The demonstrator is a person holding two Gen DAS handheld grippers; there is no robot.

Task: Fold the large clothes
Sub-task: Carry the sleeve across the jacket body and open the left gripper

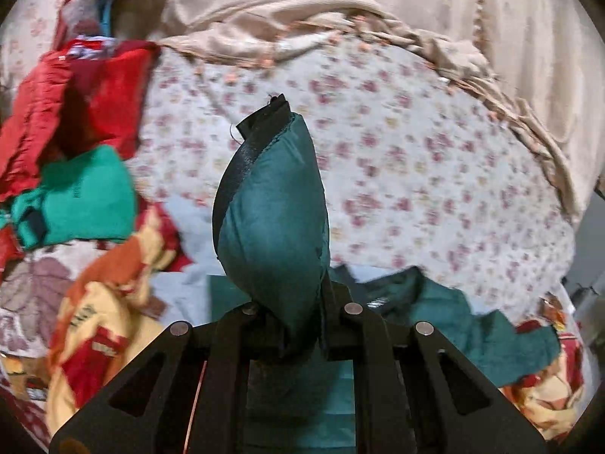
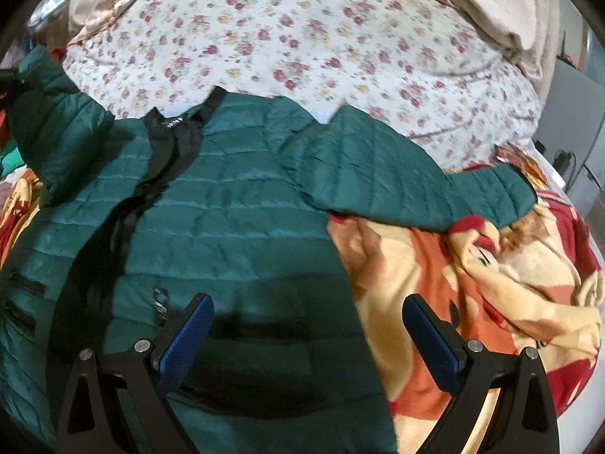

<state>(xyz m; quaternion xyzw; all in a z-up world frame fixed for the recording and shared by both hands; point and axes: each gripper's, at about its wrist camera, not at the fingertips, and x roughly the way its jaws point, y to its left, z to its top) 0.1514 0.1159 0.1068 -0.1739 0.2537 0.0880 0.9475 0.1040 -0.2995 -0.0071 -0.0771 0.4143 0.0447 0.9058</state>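
Currently, a sleeve end of the green quilted jacket (image 2: 234,204) is clamped between the left gripper (image 1: 287,325) jaws. Right gripper (image 2: 308,335) jaws are spread wide, poised above the jacket's hem beside the patterned blanket (image 2: 472,265).

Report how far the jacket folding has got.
Done: the jacket lies spread front-up on the bed, its right-hand sleeve stretched out to the side.
In hand: the left gripper is shut on a cuff and holds it up; the right gripper is open over the hem.
Left: no fold shows yet, so both sleeves and the body remain.
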